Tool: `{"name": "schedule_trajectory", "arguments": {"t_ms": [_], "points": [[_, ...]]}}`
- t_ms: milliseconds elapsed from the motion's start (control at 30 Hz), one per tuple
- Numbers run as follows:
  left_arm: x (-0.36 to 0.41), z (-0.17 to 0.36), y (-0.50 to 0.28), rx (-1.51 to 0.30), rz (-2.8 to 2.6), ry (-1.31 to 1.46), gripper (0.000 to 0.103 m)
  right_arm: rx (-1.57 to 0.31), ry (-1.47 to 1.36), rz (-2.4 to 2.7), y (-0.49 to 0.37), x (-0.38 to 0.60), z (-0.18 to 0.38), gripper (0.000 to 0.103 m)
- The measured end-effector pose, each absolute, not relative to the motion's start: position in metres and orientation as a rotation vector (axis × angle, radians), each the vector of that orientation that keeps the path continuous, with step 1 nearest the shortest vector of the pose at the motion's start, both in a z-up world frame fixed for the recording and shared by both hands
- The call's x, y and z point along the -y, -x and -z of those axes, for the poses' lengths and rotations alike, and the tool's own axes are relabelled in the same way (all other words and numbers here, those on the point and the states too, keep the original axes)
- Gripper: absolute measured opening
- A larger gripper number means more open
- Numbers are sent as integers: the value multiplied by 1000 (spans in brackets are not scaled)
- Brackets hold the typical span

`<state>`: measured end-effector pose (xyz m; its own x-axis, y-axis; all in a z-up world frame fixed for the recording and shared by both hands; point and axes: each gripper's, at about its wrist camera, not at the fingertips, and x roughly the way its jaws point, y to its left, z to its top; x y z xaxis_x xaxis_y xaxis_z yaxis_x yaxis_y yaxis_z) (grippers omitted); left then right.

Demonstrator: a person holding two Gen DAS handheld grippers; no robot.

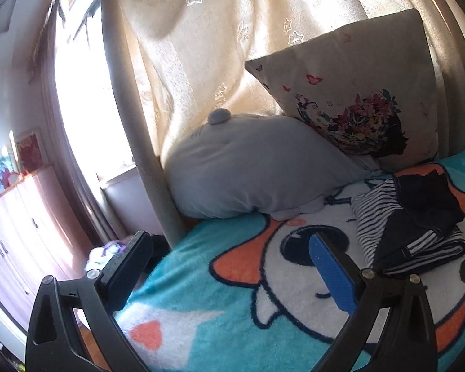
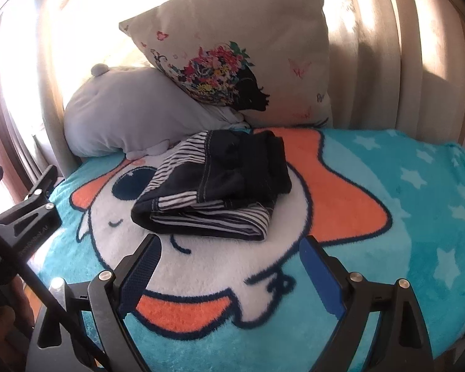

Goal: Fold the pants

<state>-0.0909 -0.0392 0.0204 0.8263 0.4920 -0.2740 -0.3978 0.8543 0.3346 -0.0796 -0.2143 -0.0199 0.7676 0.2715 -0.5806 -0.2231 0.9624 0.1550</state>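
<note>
Where I stand: while both of my tools hang over the bed, nothing is caught between either pair of fingers.
Left gripper: fingers spread wide apart, empty, hovering above the blanket's left side; in the right wrist view it shows at the far left edge.
Right gripper: fingers spread apart, empty, just short of the pants' near fold.
Pants: a folded bundle, dark navy with black-and-white striped panels, lying on the cartoon blanket; apart from both my grippers.
Pants edges: the near fold runs straight across in front of my right gripper; the far edge lies near the grey plush pillow, though I cannot tell whether they touch.
Floral pillow: leaning upright against the curtain, its lower corner resting on the grey plush.
Bed edge, left: the blanket ends at a pale bedpost; beyond it stand a bright window and a wooden cabinet.
Bed edge, right: the blanket curves down past its white stars.
Open room: bare blanket lies between the pants and my fingers, and a broad teal stretch to the right of the bundle.
</note>
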Motion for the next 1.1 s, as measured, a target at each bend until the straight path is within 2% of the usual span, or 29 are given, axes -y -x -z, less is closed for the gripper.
{"name": "schedule_trajectory", "arguments": {"t_ms": [167,433,1100], "points": [[31,-21,95,-395,-331,-161,101,-647,-49,-269,81,203,20,94],[37,-39,114,-260,-152,-84,103,-640,-52,-262,83,201,20,94],[52,-18,88,-505,-65,-28,103,-632,-101,-227,89,236,28,94]]}}
